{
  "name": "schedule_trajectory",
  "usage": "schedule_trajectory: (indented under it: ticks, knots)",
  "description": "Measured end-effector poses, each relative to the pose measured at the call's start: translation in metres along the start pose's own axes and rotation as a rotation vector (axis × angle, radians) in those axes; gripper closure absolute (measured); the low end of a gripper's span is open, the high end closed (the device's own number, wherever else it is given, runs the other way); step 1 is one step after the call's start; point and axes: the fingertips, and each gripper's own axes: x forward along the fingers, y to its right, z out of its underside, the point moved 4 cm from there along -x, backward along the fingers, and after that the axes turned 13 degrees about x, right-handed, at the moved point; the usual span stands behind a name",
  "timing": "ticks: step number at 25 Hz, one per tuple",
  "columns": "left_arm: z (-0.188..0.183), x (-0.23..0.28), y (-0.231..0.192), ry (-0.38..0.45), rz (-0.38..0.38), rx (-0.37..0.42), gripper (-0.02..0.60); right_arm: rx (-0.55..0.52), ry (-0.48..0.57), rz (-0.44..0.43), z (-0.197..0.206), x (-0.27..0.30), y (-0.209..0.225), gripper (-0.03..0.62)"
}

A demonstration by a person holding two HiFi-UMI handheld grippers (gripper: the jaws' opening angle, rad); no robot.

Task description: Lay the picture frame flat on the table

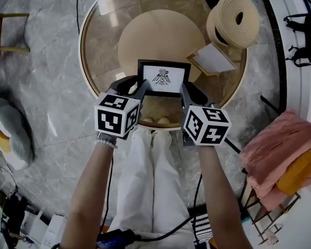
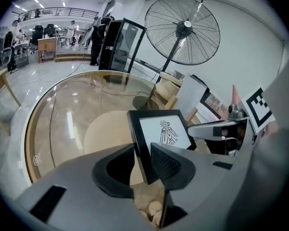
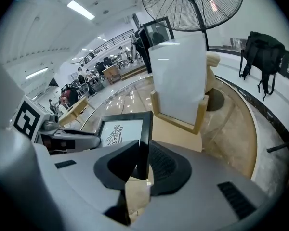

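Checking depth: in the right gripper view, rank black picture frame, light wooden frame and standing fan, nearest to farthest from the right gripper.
1. black picture frame: between the jaws.
2. light wooden frame: just beyond, to the right.
3. standing fan: farthest back, top of view.

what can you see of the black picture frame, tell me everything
The picture frame is rectangular, with a plain black border around a white sheet printed with a black bird-like figure. It is landscape, leaning back, face toward the person, over the near part of the round glass-topped table. The left gripper clamps its left edge, the right gripper its right edge. Whether its bottom edge touches the table is hidden.
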Motion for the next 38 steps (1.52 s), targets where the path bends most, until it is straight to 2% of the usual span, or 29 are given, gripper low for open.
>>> schedule_trajectory:
  ticks: [4, 10, 14, 19, 22, 29, 35, 38]
  knots:
    - [-0.001, 0.007, -0.002, -0.026, -0.018, 0.012, 0.463, 0.030, -0.010, 0.008, -0.001, 0.007, 0.005, 0.512]
    - [-0.001, 0.008, -0.002, -0.017, -0.027, 0.020, 0.462, 0.034, 0.011, 0.003, -0.001, 0.010, 0.007, 0.511]
    - [-0.003, 0.005, -0.002, -0.019, -0.058, 0.055, 0.462, 0.022, 0.027, 0.004, -0.001, 0.009, 0.006, 0.511]
    - [-0.010, -0.015, -0.005, 0.042, -0.109, 0.052, 0.465, -0.017, 0.060, 0.022, -0.010, -0.001, 0.002, 0.511]
    - [-0.020, -0.034, -0.004, 0.100, -0.131, 0.058, 0.532, -0.050, 0.100, 0.000, -0.022, -0.018, -0.008, 0.536]
    - [-0.057, -0.094, 0.015, 0.211, -0.112, 0.107, 0.561, -0.118, 0.209, -0.065, -0.057, -0.081, -0.052, 0.549]
    - [-0.110, -0.152, 0.043, 0.289, -0.093, 0.171, 0.565, -0.193, 0.295, -0.098, -0.088, -0.144, -0.090, 0.549]
    - [-0.134, -0.180, 0.056, 0.333, -0.070, 0.179, 0.565, -0.217, 0.324, -0.115, -0.101, -0.172, -0.104, 0.549]
